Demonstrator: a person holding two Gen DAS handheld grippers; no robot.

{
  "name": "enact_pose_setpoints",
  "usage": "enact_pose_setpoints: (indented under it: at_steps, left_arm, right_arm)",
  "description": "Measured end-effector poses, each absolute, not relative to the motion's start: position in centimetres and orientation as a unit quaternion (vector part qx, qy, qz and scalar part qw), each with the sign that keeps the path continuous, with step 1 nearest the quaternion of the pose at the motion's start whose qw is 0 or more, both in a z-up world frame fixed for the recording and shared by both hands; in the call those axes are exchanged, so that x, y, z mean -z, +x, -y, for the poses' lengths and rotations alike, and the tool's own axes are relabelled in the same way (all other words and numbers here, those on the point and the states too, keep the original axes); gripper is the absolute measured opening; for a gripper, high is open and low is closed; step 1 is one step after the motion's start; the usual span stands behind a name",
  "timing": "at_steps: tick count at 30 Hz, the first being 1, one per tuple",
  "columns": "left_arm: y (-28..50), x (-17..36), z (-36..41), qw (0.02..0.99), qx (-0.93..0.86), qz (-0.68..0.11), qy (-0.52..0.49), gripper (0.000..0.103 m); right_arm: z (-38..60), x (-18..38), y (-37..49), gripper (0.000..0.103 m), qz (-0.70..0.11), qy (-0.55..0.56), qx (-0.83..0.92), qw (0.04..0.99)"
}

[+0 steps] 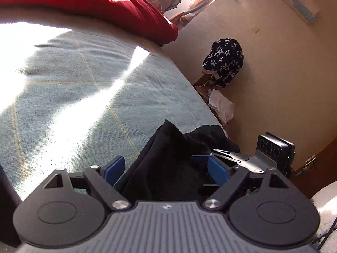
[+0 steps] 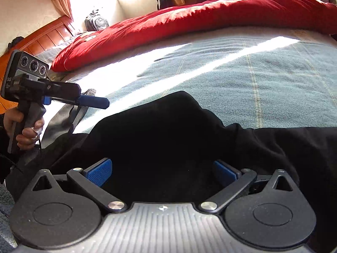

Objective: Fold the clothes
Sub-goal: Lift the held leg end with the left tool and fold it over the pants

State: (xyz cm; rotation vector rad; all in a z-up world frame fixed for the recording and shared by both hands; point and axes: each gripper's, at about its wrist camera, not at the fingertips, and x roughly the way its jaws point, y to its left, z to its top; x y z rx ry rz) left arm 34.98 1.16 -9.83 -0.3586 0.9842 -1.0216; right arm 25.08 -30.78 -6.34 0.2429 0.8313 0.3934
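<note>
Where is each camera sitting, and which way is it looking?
Left wrist: sits on the left tongs, looking along the bed toward a wall; the right tongs show.
Right wrist: sits on the right tongs, looking across the bed toward the red quilt; the left tongs and a hand show.
Both see: the black garment, bed and quilt.

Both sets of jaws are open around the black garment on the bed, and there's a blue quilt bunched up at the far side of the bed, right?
One detail is off: the quilt at the far side of the bed is red, not blue, as the right wrist view shows. The rest holds: the left gripper and right gripper both stand with jaws open around the black garment.
</note>
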Motion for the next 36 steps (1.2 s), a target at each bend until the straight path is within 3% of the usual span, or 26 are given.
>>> enact_pose_setpoints:
  at_steps: [6, 10, 25, 36]
  left_arm:
    - [29.7, 10.5, -4.5, 0.769, 0.400, -0.479, -0.137, 0.086]
    - [27.1, 11.8, -7.3, 0.770, 0.334, -0.514, -0.175, 0.086]
    - [20.4, 8.9, -12.6, 0.838, 0.174, -0.473, -0.207, 0.086]
    - [22.6, 13.1, -17.8, 0.826, 0.175, -0.423, -0.327, 0.086]
  right_arm:
    - [30.2, 6.1, 24.2, 0.103, -0.394, 0.120, -0.200, 0.889]
    - [29.8, 5.7, 23.5, 0.103, -0.392, 0.116, -0.199, 0.891]
    - [29.8, 4.9, 17.7, 0.103, -0.365, 0.134, -0.204, 0.898]
    - [29.1, 4.4, 15.4, 0.103, -0.367, 0.135, -0.203, 0.898]
